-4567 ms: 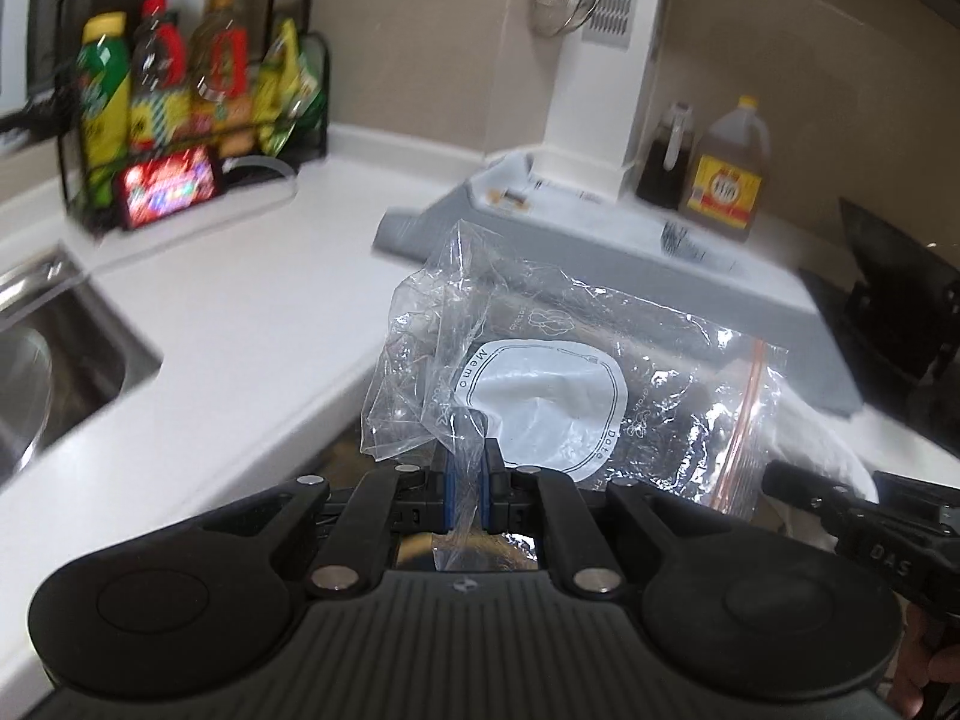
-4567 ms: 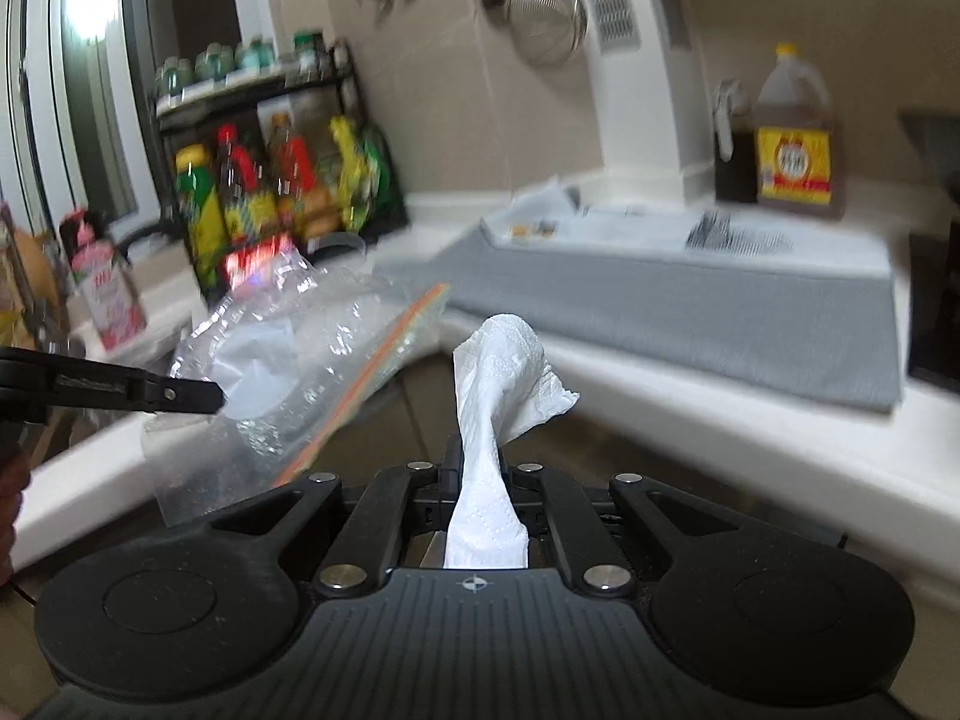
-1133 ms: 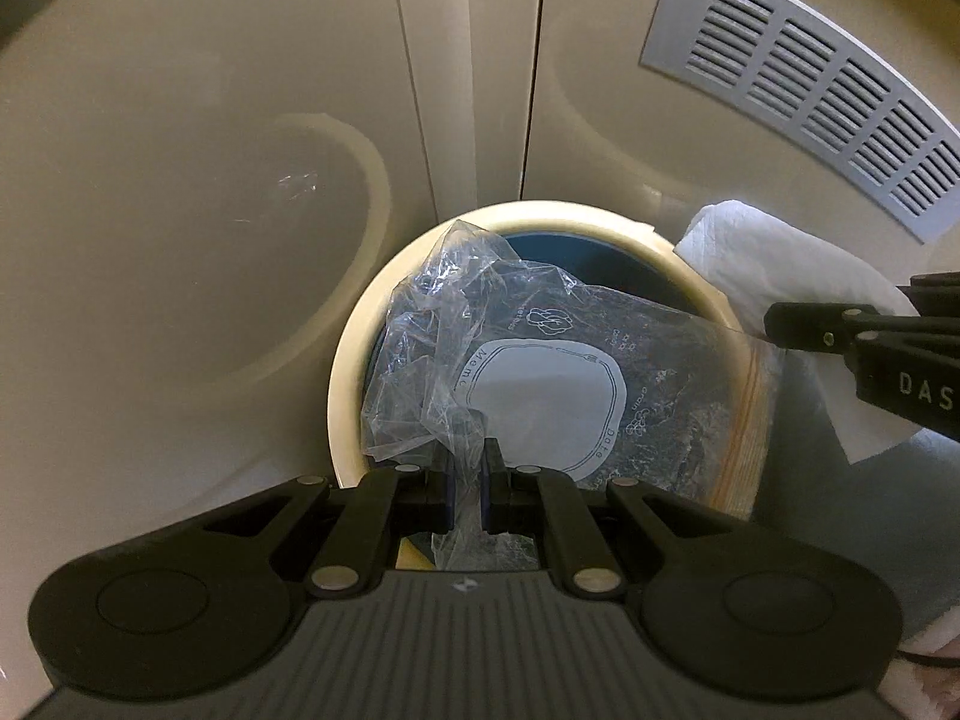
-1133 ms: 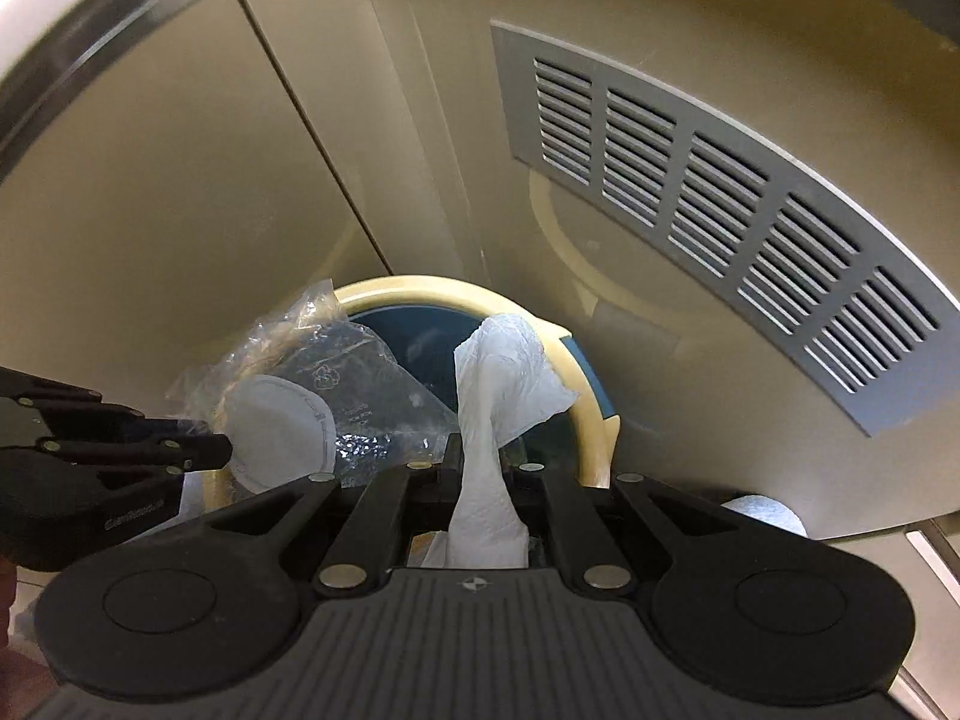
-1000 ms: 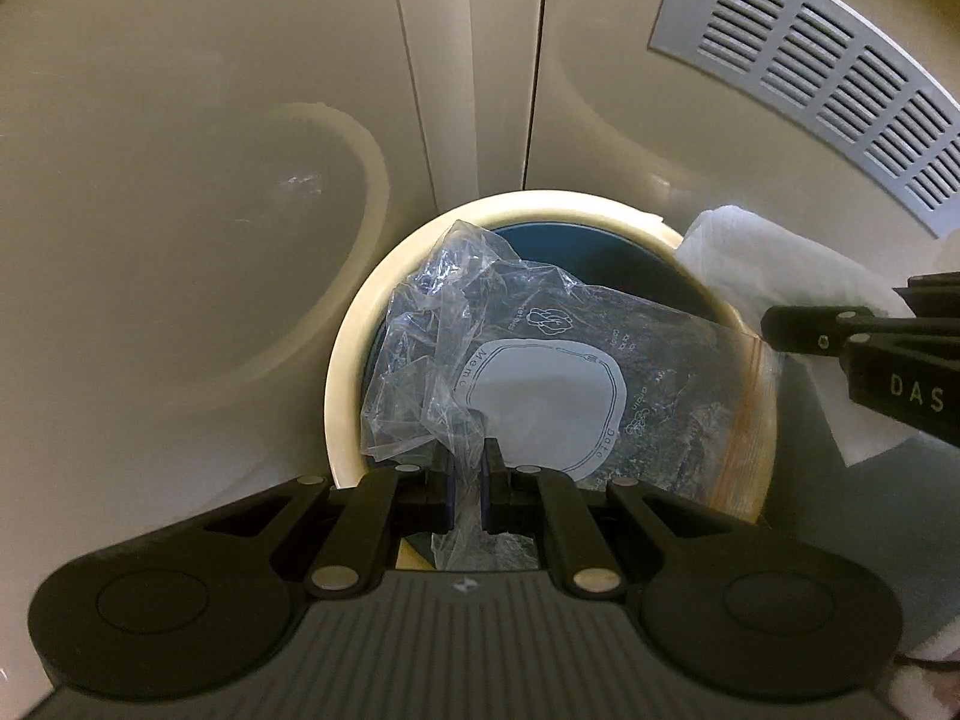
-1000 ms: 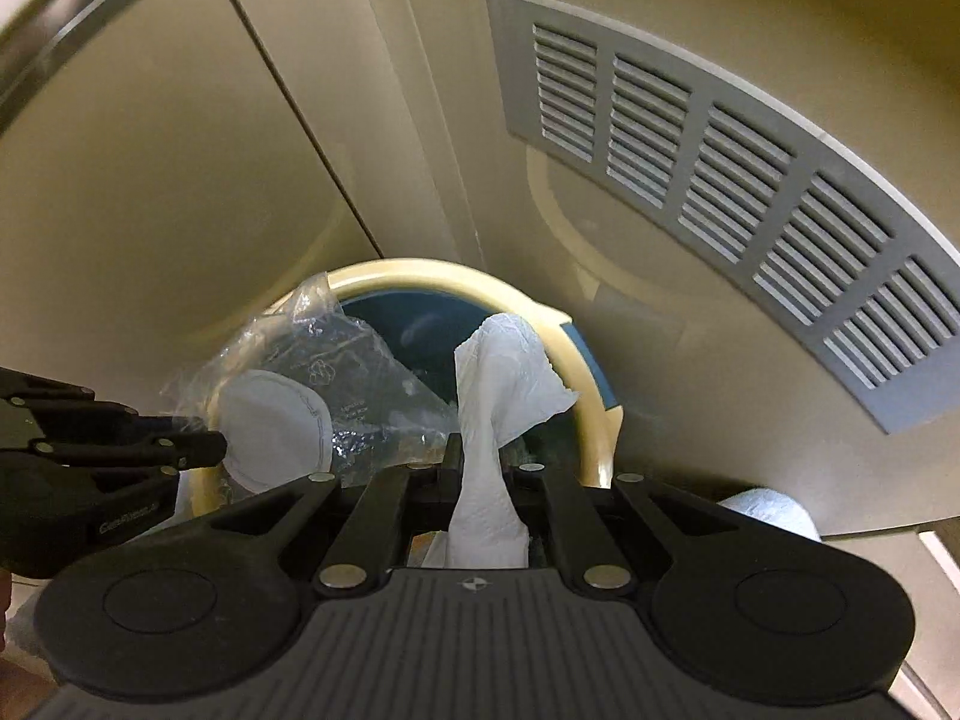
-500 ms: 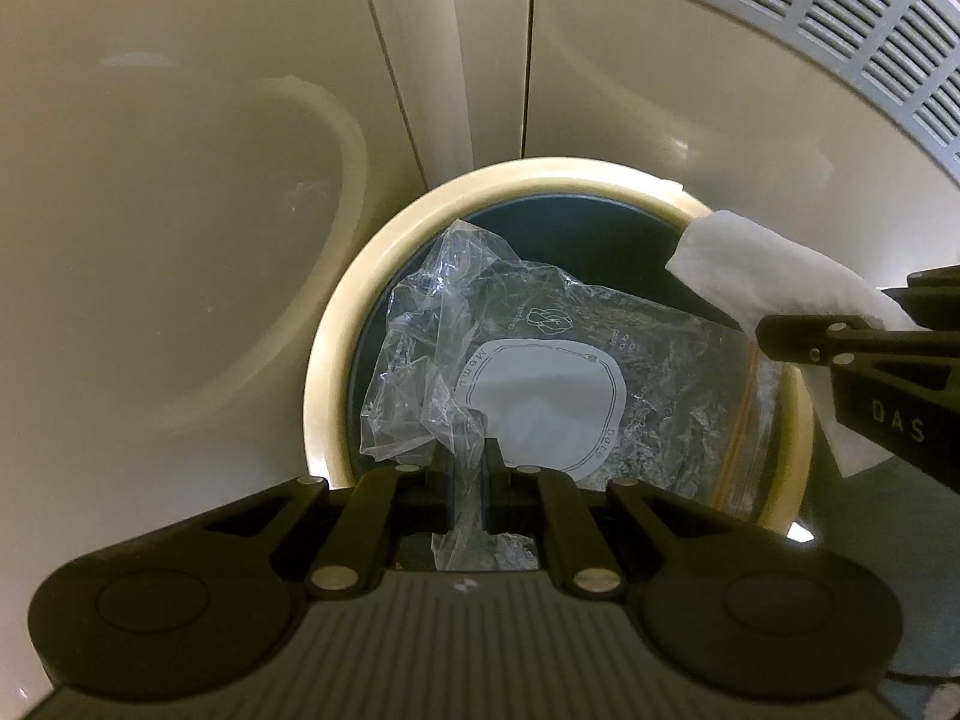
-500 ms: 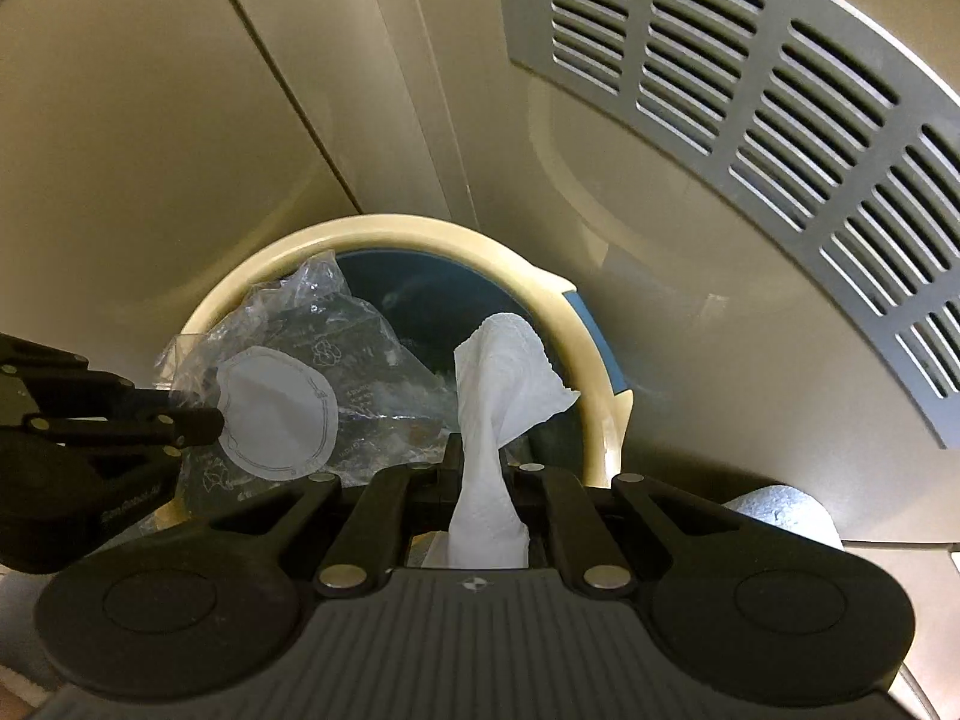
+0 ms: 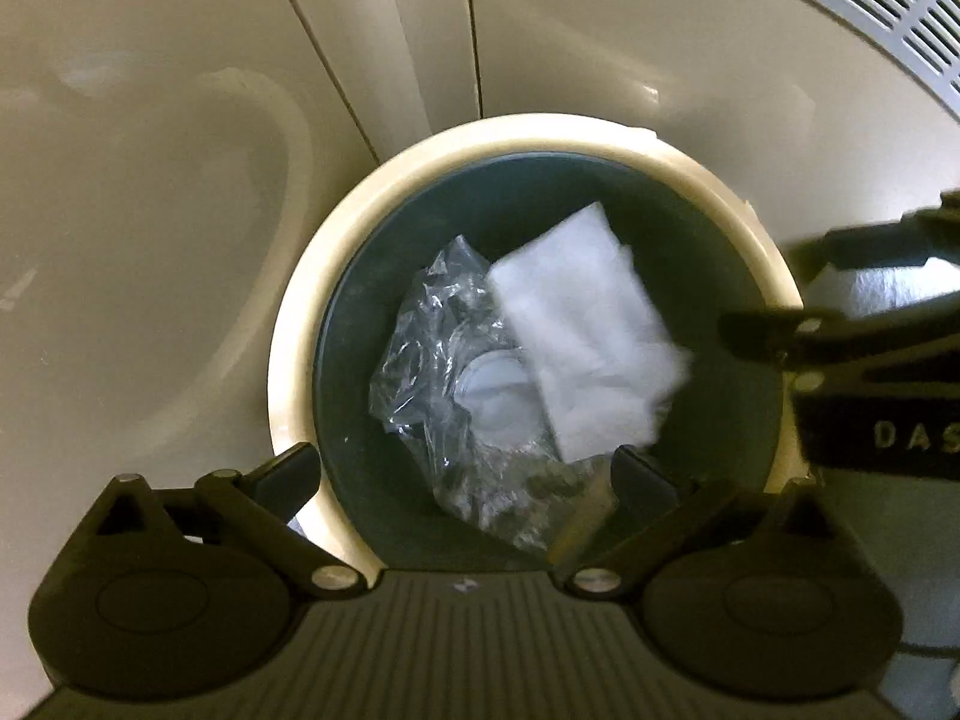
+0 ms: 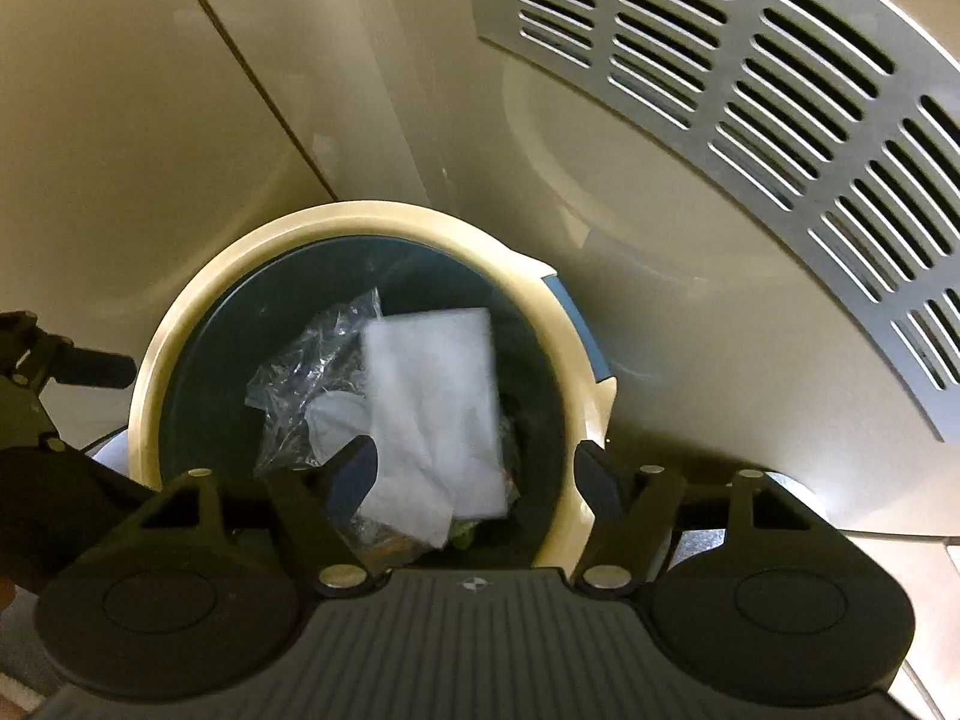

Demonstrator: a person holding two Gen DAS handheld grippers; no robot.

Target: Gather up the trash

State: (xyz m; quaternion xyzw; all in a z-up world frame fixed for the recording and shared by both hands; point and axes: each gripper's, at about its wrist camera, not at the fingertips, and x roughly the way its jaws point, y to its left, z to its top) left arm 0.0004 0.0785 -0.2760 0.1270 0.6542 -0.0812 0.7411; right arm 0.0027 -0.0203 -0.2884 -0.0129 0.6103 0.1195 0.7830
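Observation:
A round bin with a cream rim [image 9: 336, 264] [image 10: 180, 324] and dark inside stands on the floor below both grippers. A clear plastic zip bag [image 9: 432, 360] [image 10: 300, 378] and a white tissue [image 9: 588, 336] [image 10: 438, 396] are inside the bin's mouth, blurred, free of both grippers. My left gripper [image 9: 465, 474] is open and empty above the bin. My right gripper [image 10: 474, 474] is open and empty above it too. The right gripper shows at the right edge of the left wrist view [image 9: 840, 330].
Beige cabinet doors [image 9: 180, 120] stand behind the bin. A grey slotted vent panel [image 10: 750, 72] is on the cabinet to the right. A white roll-like object [image 10: 804, 498] lies right of the bin.
Both grippers have opened. The plastic bag and the tissue have left the fingers and dropped into the bin.

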